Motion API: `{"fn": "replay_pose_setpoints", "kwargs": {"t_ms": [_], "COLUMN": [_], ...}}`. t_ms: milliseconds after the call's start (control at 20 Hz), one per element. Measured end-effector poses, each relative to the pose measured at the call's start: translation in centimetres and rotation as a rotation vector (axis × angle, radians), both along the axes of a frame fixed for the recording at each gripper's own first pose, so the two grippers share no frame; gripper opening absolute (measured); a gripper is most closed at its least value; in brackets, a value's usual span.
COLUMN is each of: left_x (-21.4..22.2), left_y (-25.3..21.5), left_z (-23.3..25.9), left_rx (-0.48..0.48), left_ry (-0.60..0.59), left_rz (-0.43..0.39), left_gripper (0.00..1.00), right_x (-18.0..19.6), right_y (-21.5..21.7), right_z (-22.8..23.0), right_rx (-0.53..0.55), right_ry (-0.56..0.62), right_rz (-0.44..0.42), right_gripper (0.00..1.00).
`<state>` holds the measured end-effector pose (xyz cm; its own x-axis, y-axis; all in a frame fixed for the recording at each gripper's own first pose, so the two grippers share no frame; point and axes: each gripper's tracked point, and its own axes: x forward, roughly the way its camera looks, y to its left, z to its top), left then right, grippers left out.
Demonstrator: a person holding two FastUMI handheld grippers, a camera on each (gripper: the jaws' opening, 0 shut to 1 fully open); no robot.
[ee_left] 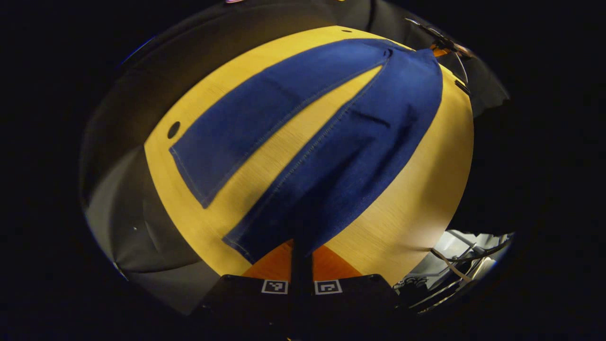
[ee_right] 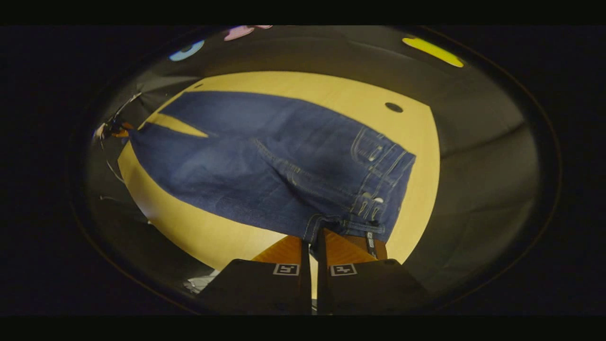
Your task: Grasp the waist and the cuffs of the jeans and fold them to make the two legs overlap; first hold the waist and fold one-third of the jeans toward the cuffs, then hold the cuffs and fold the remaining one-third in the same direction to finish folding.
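left gripper (ee_left: pixel 301 258): closed on near-leg cuff (ee_left: pixel 258 244) | jeans (ee_left: pixel 331 156): flat on table (ee_left: pixel 416 199), legs splayed, not yet overlapped | right gripper (ee_right: pixel 312 244): closed on waist (ee_right: pixel 331 223) | handling: denim soft, heavyish, grippy; pinch hems, lift together

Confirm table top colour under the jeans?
Yellow wood grain table top beneath dark blue jeans; clearest in left gripper view.

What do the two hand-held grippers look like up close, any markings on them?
Each hand-held gripper has a dark, blocky body split by a narrow central slot. The left hand-held gripper carries two small square black-and-white coded tags on its front edge, one on each side of the slot. The right hand-held gripper has the same pair of tags.
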<state>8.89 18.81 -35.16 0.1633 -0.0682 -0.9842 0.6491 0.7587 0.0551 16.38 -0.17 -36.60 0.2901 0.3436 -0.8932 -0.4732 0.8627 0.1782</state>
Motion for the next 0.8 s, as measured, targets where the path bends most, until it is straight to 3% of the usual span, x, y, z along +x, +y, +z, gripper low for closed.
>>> {"fn": "replay_pose_setpoints", "kwargs": {"t_ms": [200, 450, 650, 800], "left_x": [6.9, 15.5, 20.8, 23.3], "left_y": [1.1, 2.9, 3.2, 3.7], "left_z": [3.2, 2.4, 0.0, -3.2], "left_rx": [0.013, 0.074, 0.091, 0.113], "left_ry": [-0.101, -0.135, -0.078, -0.028], "left_rz": [0.072, 0.094, 0.129, 0.152], "left_gripper": [0.09, 0.06, 0.03, 0.06], "right_x": [5.9, 15.0, 20.3, 22.0], "right_y": [-0.6, -0.3, 0.1, 0.7], "right_z": [3.2, 4.1, 0.5, -4.0], "right_rx": [-0.001, -0.019, -0.068, -0.114], "right_ry": [-0.116, -0.218, -0.194, -0.143], "right_rz": [-0.073, -0.141, -0.181, -0.186], "right_gripper": [0.08, 0.08, 0.08, 0.08]}}
